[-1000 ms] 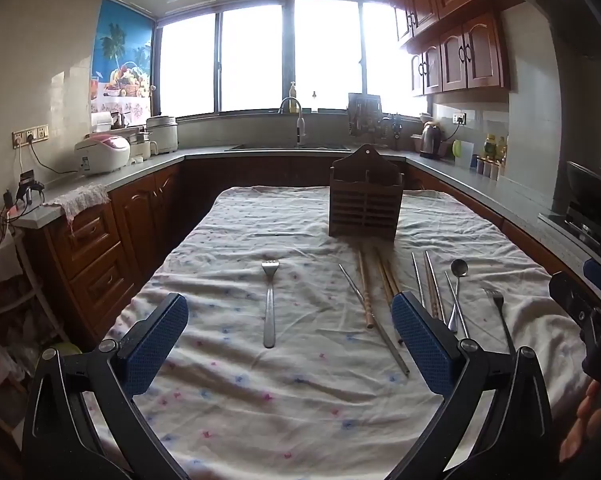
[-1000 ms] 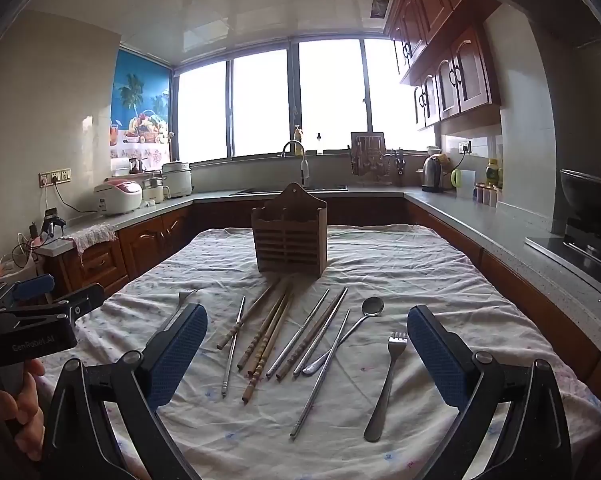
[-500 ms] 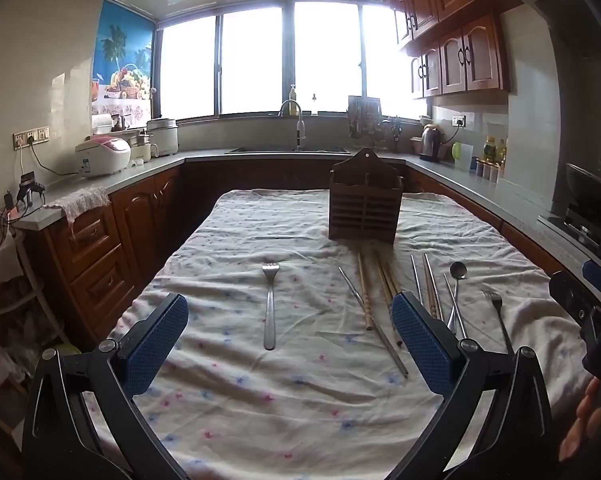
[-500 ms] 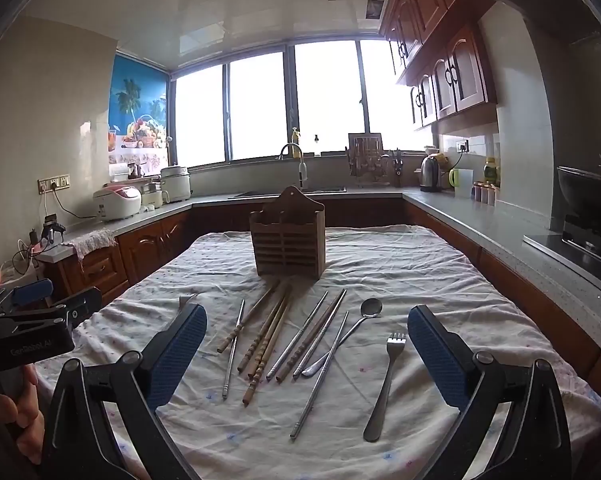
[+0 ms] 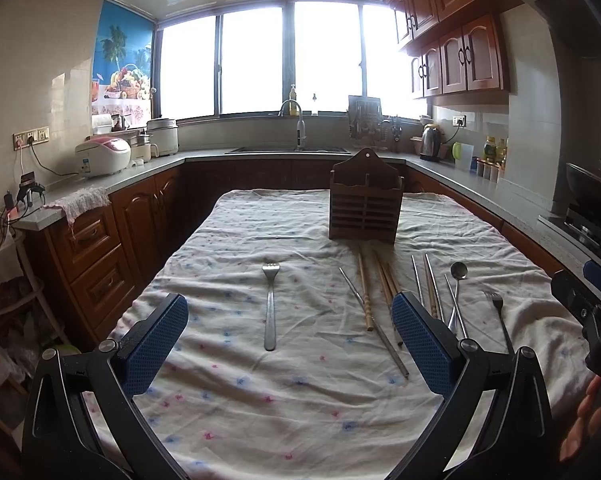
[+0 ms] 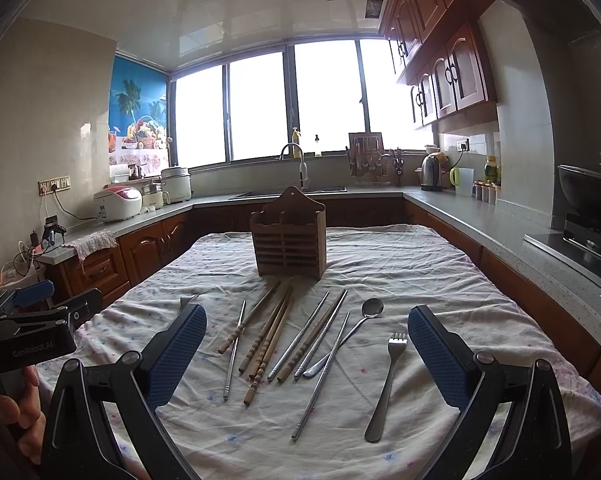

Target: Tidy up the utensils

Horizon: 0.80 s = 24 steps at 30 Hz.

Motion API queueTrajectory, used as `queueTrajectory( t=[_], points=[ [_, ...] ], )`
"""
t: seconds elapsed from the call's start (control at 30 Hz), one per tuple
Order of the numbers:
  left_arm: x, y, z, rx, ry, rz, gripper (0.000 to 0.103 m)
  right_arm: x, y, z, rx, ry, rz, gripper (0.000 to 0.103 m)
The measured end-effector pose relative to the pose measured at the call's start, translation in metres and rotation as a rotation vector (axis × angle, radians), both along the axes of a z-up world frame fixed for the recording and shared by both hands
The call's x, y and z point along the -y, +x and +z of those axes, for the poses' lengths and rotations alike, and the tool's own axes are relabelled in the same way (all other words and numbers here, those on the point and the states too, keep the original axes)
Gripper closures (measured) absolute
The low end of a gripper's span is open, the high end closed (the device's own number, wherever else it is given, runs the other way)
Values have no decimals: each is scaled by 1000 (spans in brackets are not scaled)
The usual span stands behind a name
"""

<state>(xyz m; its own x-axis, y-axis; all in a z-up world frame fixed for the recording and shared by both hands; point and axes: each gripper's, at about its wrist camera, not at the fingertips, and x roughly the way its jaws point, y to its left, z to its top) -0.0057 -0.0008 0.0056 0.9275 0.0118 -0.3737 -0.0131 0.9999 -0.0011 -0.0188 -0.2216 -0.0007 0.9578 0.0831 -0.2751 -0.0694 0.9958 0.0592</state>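
Utensils lie loose on the flowered tablecloth [image 6: 400, 264], all on the near side of the wooden holder [image 6: 288, 240], which stands upright toward the far end of the cloth. Directly before the holder's base spreads a fan of wooden chopsticks [image 6: 268, 340] and metal chopsticks [image 6: 320, 384], their far tips close to it. Just right of that fan, a spoon [image 6: 370, 309] rests bowl-end toward the holder, its handle crossing among the metal sticks. Right of the spoon, apart from the holder, a fork [image 6: 386, 384] lies tines pointing away from the camera. Well left of the holder's front, a second fork [image 5: 270, 304] lies alone, tines toward the far end; in the right wrist view it is mostly hidden behind a finger, so only what looks like its tines shows.

The left gripper [image 5: 290, 340] hovers above the cloth on the near side of the holder, fingers spread wide with nothing between them, the lone fork lying in the gap. The right gripper [image 6: 306, 356] likewise hangs wide and empty, the chopstick fan framed between its blue pads [image 6: 436, 356]
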Motion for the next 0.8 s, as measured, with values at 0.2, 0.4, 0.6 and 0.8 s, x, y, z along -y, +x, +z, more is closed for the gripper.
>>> queueTrajectory(
  t=[0.2,0.4,0.6,0.8],
  points=[
    [-1,-1,0,1,-1,-2,0,-1,0,0,2,2,1,1],
    [-1,0,-1,-1,-1,-2,0,-1,0,-1,1,3,2,1],
    [-1,2,-2,-3,-1,-5,0,-1,0,-1,1,3,1,1],
    [-1,2,-2,-3,0,-3,0,-1,0,0,0,5,5,1]
  ],
)
